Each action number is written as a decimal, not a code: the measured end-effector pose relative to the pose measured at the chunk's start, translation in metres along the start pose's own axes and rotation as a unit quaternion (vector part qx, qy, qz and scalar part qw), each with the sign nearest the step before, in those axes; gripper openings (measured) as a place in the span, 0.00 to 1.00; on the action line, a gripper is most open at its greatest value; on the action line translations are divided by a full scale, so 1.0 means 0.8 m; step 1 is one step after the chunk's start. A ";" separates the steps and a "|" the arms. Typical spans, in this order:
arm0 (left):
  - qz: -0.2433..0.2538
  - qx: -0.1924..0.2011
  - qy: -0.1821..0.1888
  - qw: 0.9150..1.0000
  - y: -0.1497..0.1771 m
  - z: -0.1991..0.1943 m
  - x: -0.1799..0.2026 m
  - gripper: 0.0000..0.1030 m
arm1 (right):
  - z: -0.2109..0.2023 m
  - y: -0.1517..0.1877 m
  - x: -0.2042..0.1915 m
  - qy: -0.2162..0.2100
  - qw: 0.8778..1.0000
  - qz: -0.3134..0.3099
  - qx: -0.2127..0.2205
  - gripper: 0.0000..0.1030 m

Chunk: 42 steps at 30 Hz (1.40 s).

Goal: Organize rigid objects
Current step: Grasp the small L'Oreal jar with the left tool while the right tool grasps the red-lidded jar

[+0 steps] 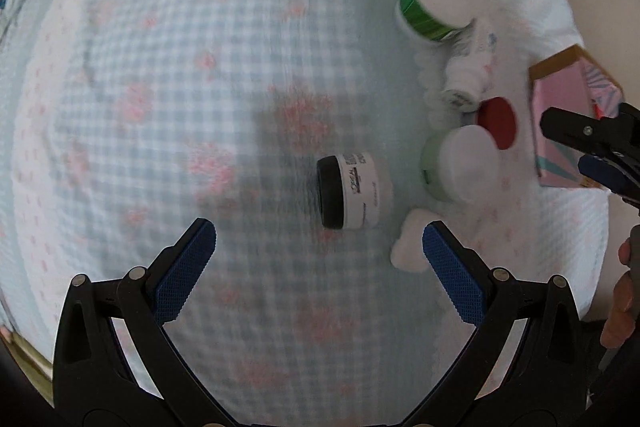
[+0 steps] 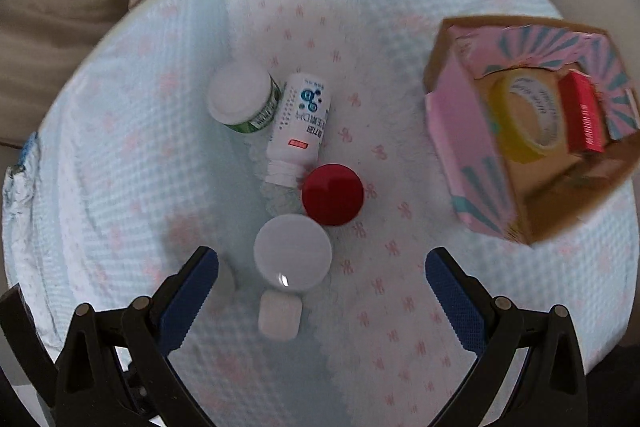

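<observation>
Checked bedspread [image 1: 160, 107] – black-lidded jar [image 1: 352, 197] on side, beyond spread left fingers [image 1: 452, 267]; right fingers [image 2: 450, 291] spread, empty.

A quilted pale-blue bedspread [image 2: 132, 155] is carrying a black-lidded jar [image 1: 352, 197], green-labelled bottle [image 2: 244, 101], white bottle [image 2: 298, 123], red cap [image 2: 332, 194], white-lidded jar [image 2: 293, 251], small white case [image 2: 279, 315] and pink box [image 2: 460, 131].
</observation>
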<state>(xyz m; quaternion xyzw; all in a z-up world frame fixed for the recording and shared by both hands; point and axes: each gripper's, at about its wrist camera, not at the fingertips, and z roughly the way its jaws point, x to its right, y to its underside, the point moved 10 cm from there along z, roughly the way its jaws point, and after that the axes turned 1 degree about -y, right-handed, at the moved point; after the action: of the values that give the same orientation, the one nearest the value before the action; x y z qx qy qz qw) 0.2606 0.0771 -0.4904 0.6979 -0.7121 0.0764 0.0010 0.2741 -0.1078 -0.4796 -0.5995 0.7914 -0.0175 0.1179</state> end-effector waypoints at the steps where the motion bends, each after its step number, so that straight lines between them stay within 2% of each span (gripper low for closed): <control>1: -0.003 -0.004 0.000 1.000 0.000 0.007 -0.001 1.00 | 0.012 -0.002 0.000 0.005 1.000 -0.003 -0.007 1.00; 6: -0.020 -0.029 0.007 0.999 0.000 0.050 0.007 0.98 | 0.066 -0.006 0.011 0.022 0.999 0.007 -0.042 1.00; 11: -0.022 -0.032 0.003 0.999 -0.006 0.077 0.019 0.94 | 0.103 -0.014 0.028 0.037 0.997 0.019 -0.068 1.00; 13: -0.023 -0.036 0.003 0.999 -0.006 0.086 0.024 0.85 | 0.113 -0.018 0.030 0.043 0.996 0.015 -0.074 0.99; 15: -0.026 -0.040 0.005 0.999 -0.006 0.093 0.028 0.78 | 0.122 -0.020 0.030 0.046 0.996 0.012 -0.079 0.93; 17: -0.024 -0.038 0.001 0.999 -0.006 0.097 0.032 0.77 | 0.133 -0.021 0.031 0.049 0.995 0.011 -0.088 0.90; 18: -0.022 -0.036 -0.001 0.999 -0.006 0.099 0.033 0.74 | 0.137 -0.021 0.031 0.049 0.995 0.012 -0.091 0.84; 20: -0.019 -0.033 -0.006 0.999 -0.007 0.100 0.036 0.68 | 0.146 -0.020 0.032 0.041 0.994 0.019 -0.099 0.80; 21: -0.015 -0.033 -0.009 0.999 -0.007 0.101 0.038 0.62 | 0.149 -0.020 0.033 0.042 0.994 0.021 -0.100 0.77; 22: -0.011 -0.033 -0.015 0.999 -0.007 0.101 0.038 0.54 | 0.150 -0.021 0.033 0.044 0.994 0.019 -0.099 0.73; 23: -0.008 -0.032 -0.019 0.999 -0.006 0.102 0.038 0.52 | 0.150 -0.022 0.032 0.046 0.994 0.014 -0.098 0.63; 25: -0.015 -0.029 -0.006 0.999 -0.006 0.100 0.038 0.46 | 0.151 -0.020 0.028 0.045 0.994 0.002 -0.096 0.53; 26: -0.018 -0.029 -0.002 0.999 -0.006 0.099 0.037 0.46 | 0.152 -0.020 0.024 0.040 0.995 -0.005 -0.096 0.49; 29: -0.017 -0.027 0.001 0.999 -0.005 0.097 0.037 0.46 | 0.155 -0.020 0.018 0.050 0.994 -0.017 -0.097 0.49; 35: -0.025 -0.021 0.015 0.999 0.002 0.085 0.017 0.46 | 0.159 -0.025 0.020 0.042 0.995 -0.016 -0.094 0.49; 42: -0.022 -0.001 0.029 0.999 0.007 0.037 0.004 0.46 | 0.130 -0.026 0.035 0.031 0.996 -0.007 -0.079 0.48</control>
<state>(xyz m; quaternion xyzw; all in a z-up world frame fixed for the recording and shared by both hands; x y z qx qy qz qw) 0.2584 0.0711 -0.5195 0.7111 -0.6961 0.0955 0.0238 0.3079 -0.1288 -0.5816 -0.6120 0.7892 0.0258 0.0453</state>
